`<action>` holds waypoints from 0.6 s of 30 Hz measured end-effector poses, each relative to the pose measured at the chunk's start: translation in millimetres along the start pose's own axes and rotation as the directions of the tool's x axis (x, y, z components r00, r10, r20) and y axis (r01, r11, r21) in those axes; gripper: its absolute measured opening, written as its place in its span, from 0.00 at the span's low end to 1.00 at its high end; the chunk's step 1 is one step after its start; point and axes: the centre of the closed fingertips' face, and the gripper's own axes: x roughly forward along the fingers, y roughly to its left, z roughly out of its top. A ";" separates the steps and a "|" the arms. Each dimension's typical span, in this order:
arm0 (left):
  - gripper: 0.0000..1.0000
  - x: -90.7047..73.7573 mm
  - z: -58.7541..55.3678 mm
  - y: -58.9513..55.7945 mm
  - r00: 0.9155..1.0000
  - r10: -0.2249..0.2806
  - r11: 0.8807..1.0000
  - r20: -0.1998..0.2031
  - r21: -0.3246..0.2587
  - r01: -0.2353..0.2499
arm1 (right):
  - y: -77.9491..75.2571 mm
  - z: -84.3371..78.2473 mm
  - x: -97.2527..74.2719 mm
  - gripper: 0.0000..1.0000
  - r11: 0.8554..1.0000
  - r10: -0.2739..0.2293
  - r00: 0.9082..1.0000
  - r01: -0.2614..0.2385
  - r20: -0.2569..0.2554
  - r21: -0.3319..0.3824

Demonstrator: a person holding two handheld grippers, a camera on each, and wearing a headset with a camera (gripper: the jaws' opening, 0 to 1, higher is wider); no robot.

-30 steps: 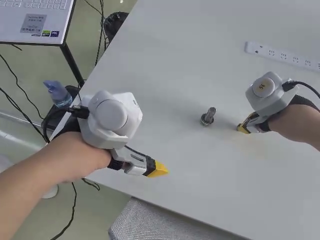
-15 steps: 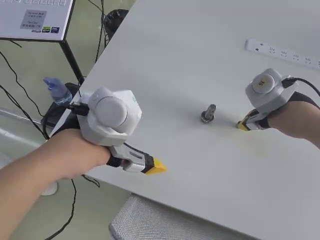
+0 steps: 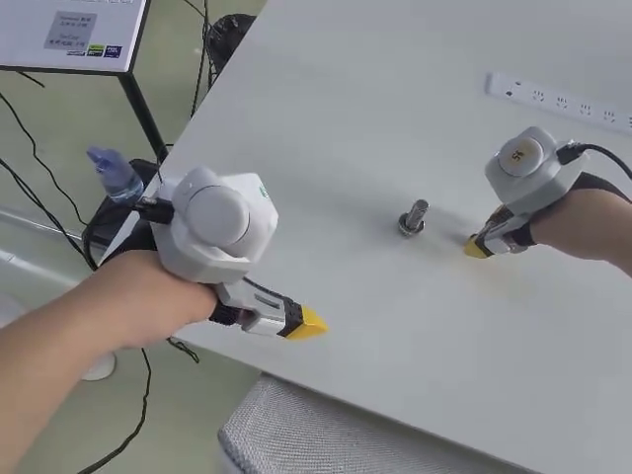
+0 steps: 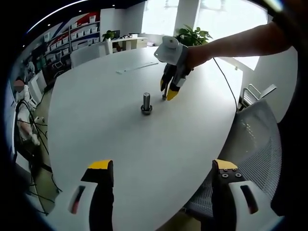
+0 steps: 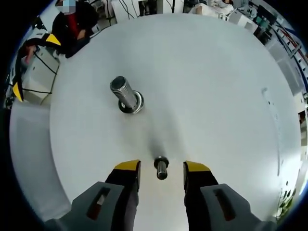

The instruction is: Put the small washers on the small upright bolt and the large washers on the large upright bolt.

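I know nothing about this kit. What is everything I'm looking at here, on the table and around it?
table: one, white, carries the bolts and strip
large bolt: one, silver, upright mid-table
small bolt: one, dark metal, upright near the large bolt
power strip: one, white, far side of table
chair: one, grey, at the near edge
bottle: one, clear, blue cap, below the table's left side
laptop: one, pale, on a black stand, left
cables: several, black, on the floor
plant: one, green, beyond the table
left gripper: one, white, yellow tips, open, near edge
right gripper: one, same colours, open, jaws astride the small bolt
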 end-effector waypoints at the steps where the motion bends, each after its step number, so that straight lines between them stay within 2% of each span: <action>1: 0.84 0.1 0.0 -0.4 1.000 -0.001 1.000 0.000 0.000 0.001 | -0.5 0.0 -0.7 0.37 1.000 -0.001 1.000 0.001 0.001 0.001; 4: 0.84 0.7 0.1 -2.8 1.000 -0.004 1.000 -0.002 0.005 0.004 | -6.3 0.1 0.6 0.37 1.000 -0.002 1.000 0.002 0.003 0.002; 12: 0.84 0.8 3.4 -5.6 1.000 -0.010 1.000 0.007 0.004 0.010 | -7.1 0.8 -4.7 0.37 1.000 -0.008 1.000 0.008 0.007 -0.008; 18: 0.84 0.1 4.3 -7.4 1.000 -0.011 1.000 0.012 0.003 0.011 | -2.5 4.2 -14.9 0.37 1.000 -0.016 1.000 0.016 0.023 -0.003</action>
